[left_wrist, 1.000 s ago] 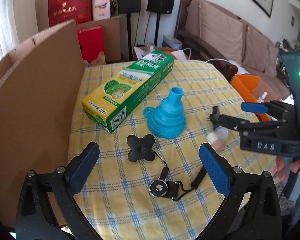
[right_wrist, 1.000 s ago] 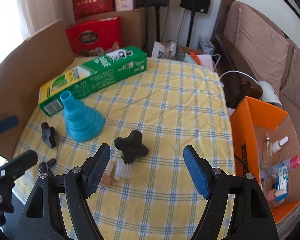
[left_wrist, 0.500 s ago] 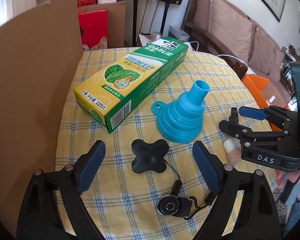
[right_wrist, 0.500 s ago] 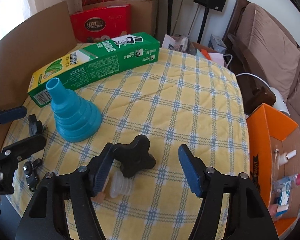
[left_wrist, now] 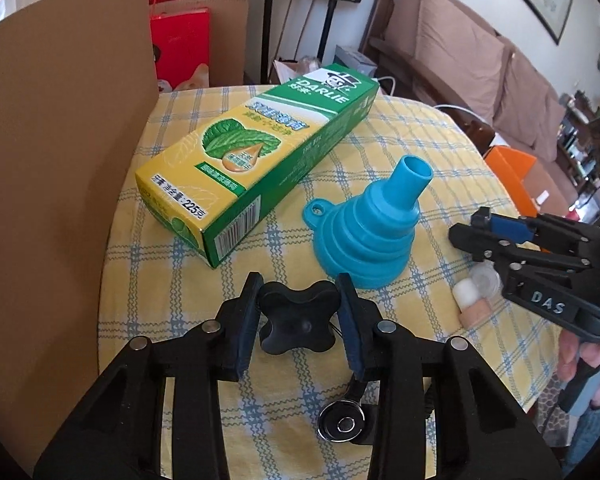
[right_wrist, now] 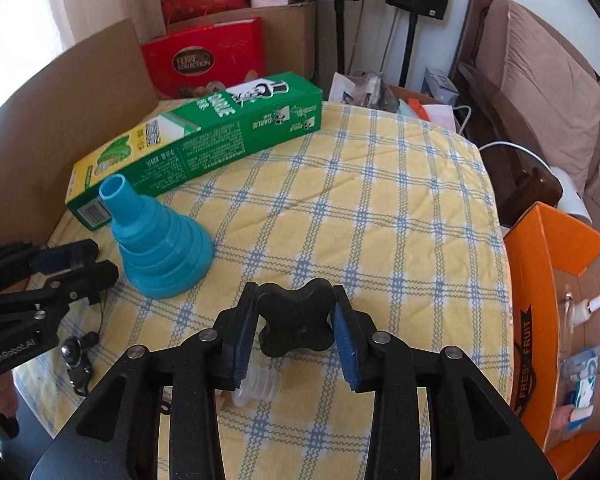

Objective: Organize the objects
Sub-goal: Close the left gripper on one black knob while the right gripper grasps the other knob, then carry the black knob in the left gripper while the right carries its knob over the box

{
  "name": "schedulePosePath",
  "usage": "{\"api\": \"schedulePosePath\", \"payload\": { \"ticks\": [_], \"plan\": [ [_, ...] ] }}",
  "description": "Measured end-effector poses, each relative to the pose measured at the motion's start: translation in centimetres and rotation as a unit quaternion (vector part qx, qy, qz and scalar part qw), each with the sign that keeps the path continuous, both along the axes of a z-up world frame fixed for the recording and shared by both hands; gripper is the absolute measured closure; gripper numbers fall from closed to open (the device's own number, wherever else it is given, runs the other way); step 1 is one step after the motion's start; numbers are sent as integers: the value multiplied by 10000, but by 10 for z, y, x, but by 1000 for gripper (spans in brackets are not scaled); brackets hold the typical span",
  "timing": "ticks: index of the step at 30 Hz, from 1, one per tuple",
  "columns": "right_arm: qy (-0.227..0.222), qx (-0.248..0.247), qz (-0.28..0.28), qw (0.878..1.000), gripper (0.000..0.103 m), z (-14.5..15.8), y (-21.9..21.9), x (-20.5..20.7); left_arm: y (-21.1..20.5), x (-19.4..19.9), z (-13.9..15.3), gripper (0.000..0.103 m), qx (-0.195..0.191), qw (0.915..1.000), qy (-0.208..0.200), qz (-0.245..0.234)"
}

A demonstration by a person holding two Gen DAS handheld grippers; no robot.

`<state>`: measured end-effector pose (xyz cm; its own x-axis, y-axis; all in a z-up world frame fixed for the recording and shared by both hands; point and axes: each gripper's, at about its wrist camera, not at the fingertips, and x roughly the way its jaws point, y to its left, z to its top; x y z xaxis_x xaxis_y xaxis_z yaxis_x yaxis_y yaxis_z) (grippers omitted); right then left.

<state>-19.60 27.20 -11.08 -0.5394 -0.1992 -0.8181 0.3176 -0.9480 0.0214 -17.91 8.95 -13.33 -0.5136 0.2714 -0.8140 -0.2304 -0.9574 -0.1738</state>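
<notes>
Both wrist views look steeply down, close, sharing the blue funnel (left_wrist: 374, 236).

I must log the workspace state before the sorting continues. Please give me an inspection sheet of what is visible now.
Surface: yellow checked tablecloth covers the table.
Job's things: toothpaste box lying flat; blue funnel mouth down beside it; black knob with lanyard; second black knob; clear stopper near it.
Clutter: orange box holding small bottles, beside the table.
Grippers: left gripper jaws closing, pads on the black knob with lanyard; right gripper jaws closing, pads on the second black knob.
Cables: white cable beyond the table.
Surroundings: cardboard wall, sofa.
</notes>
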Motion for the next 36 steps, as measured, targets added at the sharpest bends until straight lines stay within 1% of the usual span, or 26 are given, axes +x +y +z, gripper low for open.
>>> {"api": "schedulePosePath", "payload": {
  "ticks": [6, 11, 16, 25, 32, 36],
  "plan": [
    [106, -65, -68, 9999, 67, 19, 2, 11, 0, 10, 17, 69, 125, 9998, 154, -48],
    [208, -131, -141, 9996, 67, 38, 0, 21, 1, 22, 41, 69, 208, 9991, 353, -124],
    [375, -219, -92, 9990, 67, 62, -6, 34, 1, 36, 69, 69, 274, 9977, 575, -216],
    [625, -341, 127, 9974, 67, 99, -28, 59, -7, 63, 117, 69, 298, 9945, 964, -266],
    [744, -407, 373, 9957, 67, 119, -54, 76, -26, 84, 139, 69, 287, 9930, 1138, -155],
    [813, -460, 589, 9939, 67, 130, -76, 84, -43, 94, 150, 69, 266, 9922, 1218, -44]
  ]
}}
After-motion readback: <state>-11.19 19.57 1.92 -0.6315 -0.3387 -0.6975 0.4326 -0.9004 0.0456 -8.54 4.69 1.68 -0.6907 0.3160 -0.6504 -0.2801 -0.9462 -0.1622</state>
